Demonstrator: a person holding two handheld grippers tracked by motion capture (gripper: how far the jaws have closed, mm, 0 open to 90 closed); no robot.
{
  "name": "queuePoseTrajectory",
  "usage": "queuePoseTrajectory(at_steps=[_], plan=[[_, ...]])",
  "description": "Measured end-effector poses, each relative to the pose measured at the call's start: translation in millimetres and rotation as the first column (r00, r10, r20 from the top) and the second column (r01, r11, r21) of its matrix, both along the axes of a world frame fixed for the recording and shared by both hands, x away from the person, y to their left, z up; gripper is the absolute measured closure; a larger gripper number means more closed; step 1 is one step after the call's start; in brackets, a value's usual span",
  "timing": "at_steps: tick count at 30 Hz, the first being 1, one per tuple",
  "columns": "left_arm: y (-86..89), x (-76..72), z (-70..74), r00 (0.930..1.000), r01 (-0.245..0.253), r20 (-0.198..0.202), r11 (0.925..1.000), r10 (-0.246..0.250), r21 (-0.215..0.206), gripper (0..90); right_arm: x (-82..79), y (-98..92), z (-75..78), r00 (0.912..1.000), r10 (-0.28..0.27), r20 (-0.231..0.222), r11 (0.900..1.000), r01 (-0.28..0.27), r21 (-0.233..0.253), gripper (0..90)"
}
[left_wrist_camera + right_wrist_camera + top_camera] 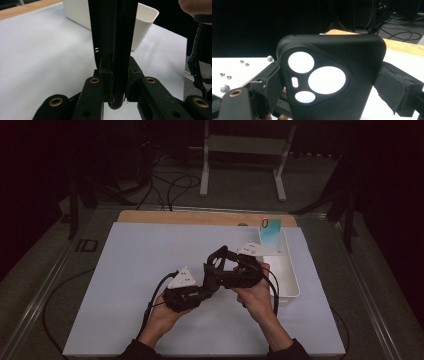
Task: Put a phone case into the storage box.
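Your right tool [329,100] clamps the black phone case [332,82] by its sides. Your left tool [117,82] pinches its edge, jaws nearly closed, likely steadying a handover. Beyond both, the white bin [290,270] sits on the counter [140,255].

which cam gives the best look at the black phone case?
Right gripper view: the phone case faces the camera, its cutouts plain. Left gripper view shows it edge-on between the jaws. High view shows a small dark shape between the two grippers.
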State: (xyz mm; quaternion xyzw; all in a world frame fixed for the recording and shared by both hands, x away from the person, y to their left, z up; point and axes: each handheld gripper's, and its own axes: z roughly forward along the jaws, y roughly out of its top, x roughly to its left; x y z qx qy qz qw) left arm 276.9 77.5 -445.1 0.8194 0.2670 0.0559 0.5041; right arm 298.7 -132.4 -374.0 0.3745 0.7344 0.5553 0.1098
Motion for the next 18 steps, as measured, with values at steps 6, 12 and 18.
queuePoseTrajectory(at_steps=[6,12,18], plan=[[7.0,-1.2,3.2,0.9962,-0.084,0.021,0.9964,0.084,0.005,35.6,0.7,0.4,-2.6,1.0000,-0.001,-0.001,1.000,0.001,-0.012,14.4],[17.6,-0.7,3.3,0.9782,-0.201,0.053,0.9794,0.200,0.014,6.7,1.9,-0.7,-4.3,0.9999,-0.013,-0.003,1.000,0.013,-0.018,14.3],[30.1,-1.6,-0.4,0.9615,-0.262,0.092,0.9648,0.259,0.022,1.2,1.8,-1.6,-4.0,0.9999,-0.016,-0.002,1.000,0.016,-0.019,14.3]])
